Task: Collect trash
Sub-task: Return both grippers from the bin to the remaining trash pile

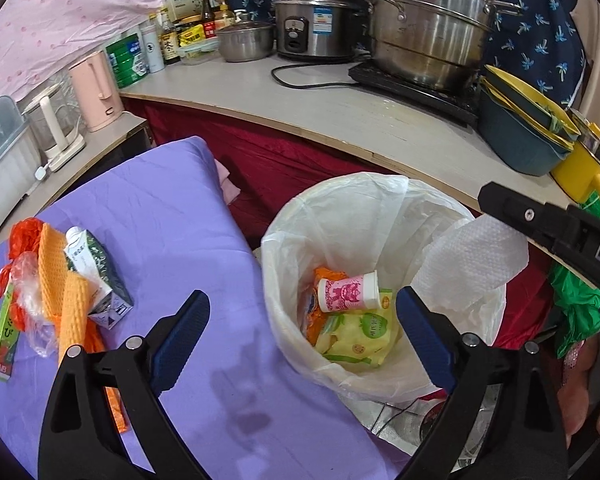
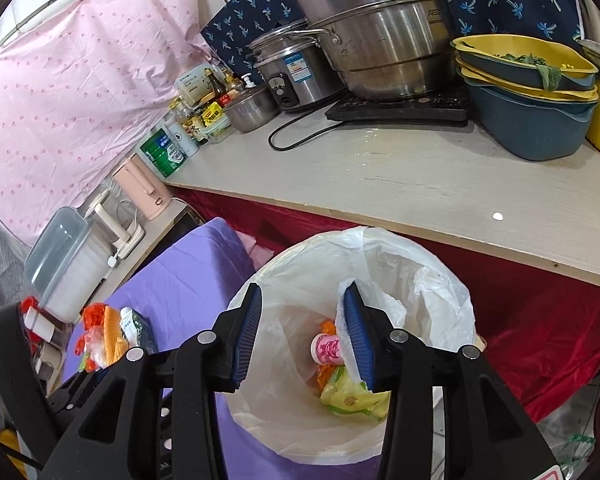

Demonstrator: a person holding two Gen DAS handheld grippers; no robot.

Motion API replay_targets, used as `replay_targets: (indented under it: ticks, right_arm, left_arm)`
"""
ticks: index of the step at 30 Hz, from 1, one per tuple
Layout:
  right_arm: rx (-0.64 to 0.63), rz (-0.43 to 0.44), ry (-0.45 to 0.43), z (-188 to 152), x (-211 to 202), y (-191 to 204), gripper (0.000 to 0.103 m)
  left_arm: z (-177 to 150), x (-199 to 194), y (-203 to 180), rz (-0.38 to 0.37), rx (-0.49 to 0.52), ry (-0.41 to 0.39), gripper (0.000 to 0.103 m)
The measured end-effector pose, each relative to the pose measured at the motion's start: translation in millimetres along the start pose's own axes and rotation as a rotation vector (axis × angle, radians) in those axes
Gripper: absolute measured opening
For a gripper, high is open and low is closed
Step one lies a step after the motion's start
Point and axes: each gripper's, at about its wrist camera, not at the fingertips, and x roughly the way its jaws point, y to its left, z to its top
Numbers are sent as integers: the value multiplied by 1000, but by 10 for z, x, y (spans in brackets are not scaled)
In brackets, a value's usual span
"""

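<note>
Trash partly collected: the lined bin (image 1: 284, 240) already holds a pink-printed cup (image 1: 348, 292), a yellow-green snack wrapper (image 1: 360, 332) and something orange beneath them. A white paper towel (image 1: 476, 256) hangs over the bin, draped against the right pad of the right gripper (image 2: 304, 332); those jaws stand partway apart with the left pad clear of the sheet, so I judge the towel released or nearly so, not clamped. Whether it still clings to the pad cannot be told. Bin mouth lies directly ahead of and below the right gripper's fingers. Left gripper (image 1: 304, 340) is wide open and empty, its right finger over the bin rim, its left finger over the purple cloth (image 1: 160, 220). Remaining trash sits ahead and to the left of the left gripper on that cloth: a green-white carton (image 1: 96, 272), orange honeycomb wrappers (image 1: 52, 264), crumpled clear and red plastic (image 1: 24, 280), a green stick pack (image 1: 6, 332). Estimate: roughly half done; that pile is left. Beyond the bin, the counter (image 1: 340, 116) carries a steamer pot (image 1: 428, 20) and stacked basins (image 1: 520, 136), one holding greens; not task items by my reading.
</note>
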Motion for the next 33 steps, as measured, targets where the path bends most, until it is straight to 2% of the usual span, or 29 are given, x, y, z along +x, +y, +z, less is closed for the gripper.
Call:
replay_targets:
  ticks: [9, 19, 25, 33]
  right_arm:
    - [-2, -30, 52, -304, 46, -1, 42]
    - [39, -89, 146, -858, 106, -282, 43]
    - [51, -97, 132, -996, -152, -299, 43]
    - [-36, -44, 64, -951, -480, 188, 48]
  left_arm:
    - [-144, -175, 317, 36, -43, -12, 90]
    - [-451, -359, 589, 59, -78, -4, 90]
    - [-623, -492, 687, 92, -74, -13, 90]
    - [-835, -696, 973, 117, -132, -8, 90]
